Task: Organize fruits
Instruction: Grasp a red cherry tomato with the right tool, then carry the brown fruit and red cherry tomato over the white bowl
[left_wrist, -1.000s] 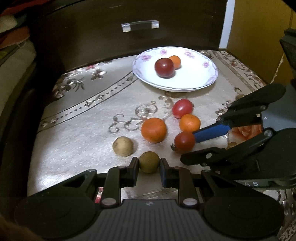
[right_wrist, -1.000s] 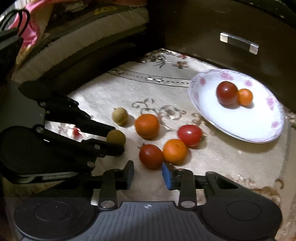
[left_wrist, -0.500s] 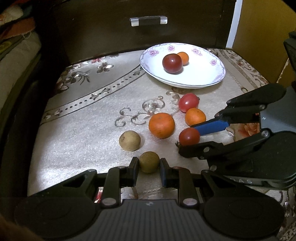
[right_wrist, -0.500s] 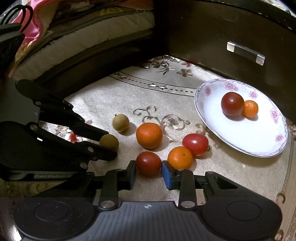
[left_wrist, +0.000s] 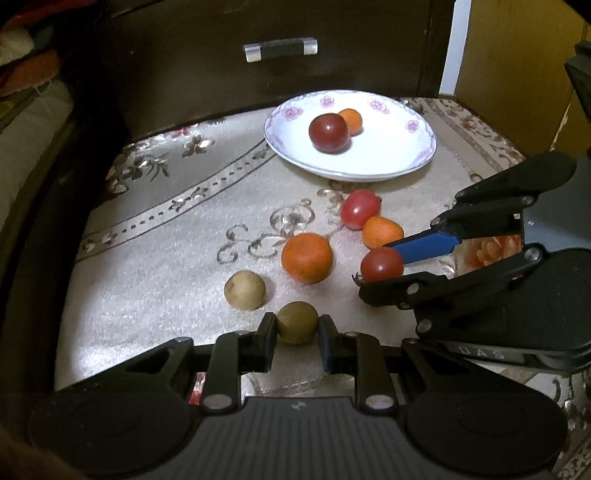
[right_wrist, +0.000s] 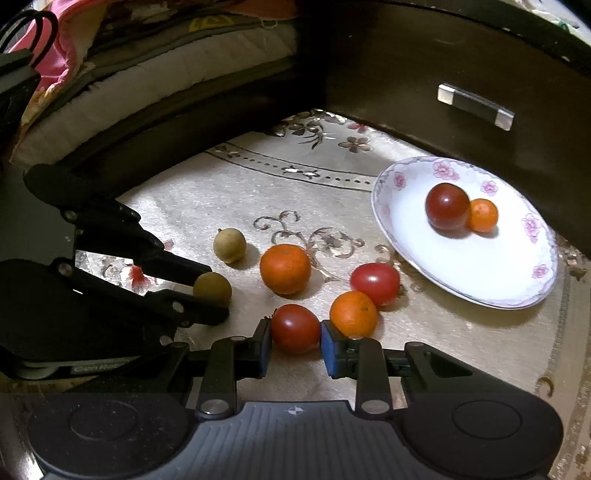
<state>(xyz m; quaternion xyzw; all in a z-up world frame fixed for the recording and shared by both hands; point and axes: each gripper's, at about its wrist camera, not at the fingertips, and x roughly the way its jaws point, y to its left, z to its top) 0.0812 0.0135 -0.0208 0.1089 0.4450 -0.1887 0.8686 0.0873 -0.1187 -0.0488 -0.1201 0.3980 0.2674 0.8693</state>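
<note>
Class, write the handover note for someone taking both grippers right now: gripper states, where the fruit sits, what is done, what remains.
Left gripper: closed around the brown longan, which sits on the cloth.
Right gripper: closed around the dark red tomato, also on the cloth.
Done: one tomato and one small orange lie in the plate.
Left: both gripped fruits, the second longan, the large orange, the small orange and the red tomato.

Open cloth (left_wrist: 155, 280) left of the fruit cluster, bare strip between cluster and plate (left_wrist: 417, 162). Blocked behind by dark drawer front (left_wrist: 258, 85); small orange (right_wrist: 353, 314) touching right gripper (right_wrist: 295, 347), tomato (right_wrist: 375, 283) just beyond.
</note>
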